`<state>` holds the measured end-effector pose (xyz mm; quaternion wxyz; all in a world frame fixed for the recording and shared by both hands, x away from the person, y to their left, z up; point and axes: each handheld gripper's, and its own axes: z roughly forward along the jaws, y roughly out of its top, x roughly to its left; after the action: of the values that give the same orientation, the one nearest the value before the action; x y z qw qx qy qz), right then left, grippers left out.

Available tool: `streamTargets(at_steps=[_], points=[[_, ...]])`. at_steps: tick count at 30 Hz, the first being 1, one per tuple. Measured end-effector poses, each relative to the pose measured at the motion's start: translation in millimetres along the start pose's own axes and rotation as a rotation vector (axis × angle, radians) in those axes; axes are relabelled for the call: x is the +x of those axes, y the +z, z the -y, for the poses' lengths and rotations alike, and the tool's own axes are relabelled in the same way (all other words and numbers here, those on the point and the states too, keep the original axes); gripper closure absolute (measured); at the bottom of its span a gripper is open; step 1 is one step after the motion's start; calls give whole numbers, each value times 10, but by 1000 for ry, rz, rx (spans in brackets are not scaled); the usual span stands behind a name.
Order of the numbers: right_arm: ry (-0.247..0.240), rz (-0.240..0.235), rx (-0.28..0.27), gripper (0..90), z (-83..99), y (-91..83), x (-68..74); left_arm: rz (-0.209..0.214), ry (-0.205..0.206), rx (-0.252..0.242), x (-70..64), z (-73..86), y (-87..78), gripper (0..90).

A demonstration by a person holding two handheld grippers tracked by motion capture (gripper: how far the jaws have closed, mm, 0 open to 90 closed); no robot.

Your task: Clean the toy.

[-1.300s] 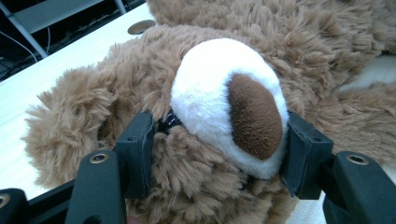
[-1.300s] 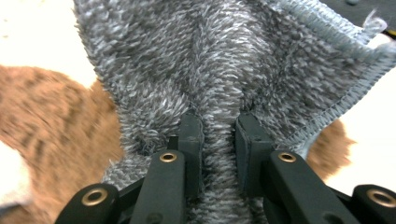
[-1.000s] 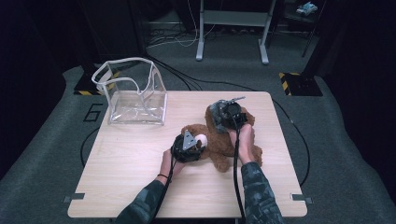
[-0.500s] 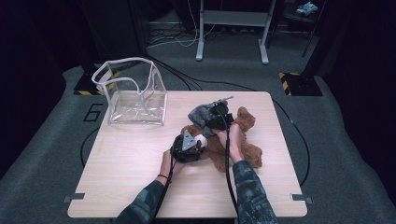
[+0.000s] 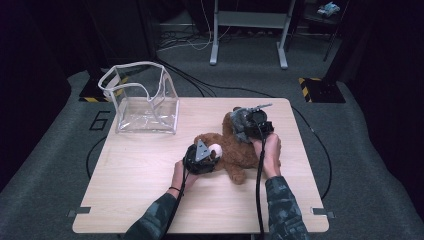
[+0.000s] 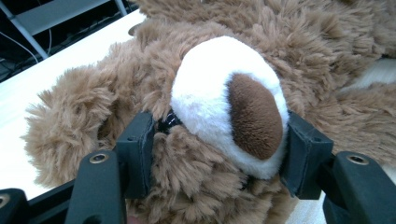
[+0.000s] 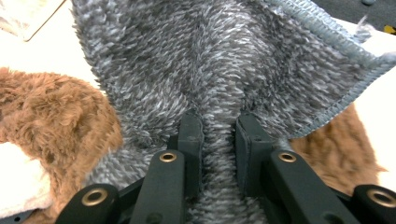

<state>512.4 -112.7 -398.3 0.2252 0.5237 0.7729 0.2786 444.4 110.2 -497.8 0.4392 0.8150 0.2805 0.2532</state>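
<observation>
Brown plush teddy bear with a white muzzle and dark brown nose [image 5: 231, 150] lies on the light wooden worktop [image 5: 130, 180], right of centre, roughly midway between the far and near edges; in the high view one limb points toward the near edge, and the head lies at the bear's left end; in the left gripper view the muzzle [image 6: 224, 98] faces the camera.

Left gripper [image 6: 219, 144] has its black jaws set fairly wide, one either side of the bear's head, pads pressed into the fur beside the muzzle; head held between them; in the high view this gripper [image 5: 201, 157] sits at the bear's left end with the person's left hand [image 5: 181, 175] behind it, toward the near edge.

Grey fleecy towel with a stitched blue-grey hem [image 7: 224, 60] is bunched over the far part of the bear; brown fur shows either side of it in the right gripper view; right gripper [image 7: 219, 135] has its jaws narrow, pinching a fold of this cloth; in the high view the towel [image 5: 241, 124] sits just beyond the right hand [image 5: 271, 150].

Clear soft plastic bag with white-edged handles [image 5: 145, 100] stands open at the far left corner, well apart from the bear.
</observation>
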Motion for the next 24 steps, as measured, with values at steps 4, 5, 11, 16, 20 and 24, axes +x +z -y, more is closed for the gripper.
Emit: streamTargets(at_steps=[4,5,11,16,20,24], points=[[-1,-48,2,749,-48,108,113,1,0,5,3,-5,0,382],[-4,-60,6,750,-60,134,146,2,1,7,3,-5,-1,382],[-37,-125,44,751,-103,299,376,4,1,7,2,-5,-1,382],[-52,-207,58,750,-121,304,469,6,-1,9,9,-2,-9,382],[-5,-235,-47,750,-121,119,356,1,-7,1,7,1,1,381],[-84,-148,5,752,-63,137,421,-1,-10,1,2,-3,3,381]])
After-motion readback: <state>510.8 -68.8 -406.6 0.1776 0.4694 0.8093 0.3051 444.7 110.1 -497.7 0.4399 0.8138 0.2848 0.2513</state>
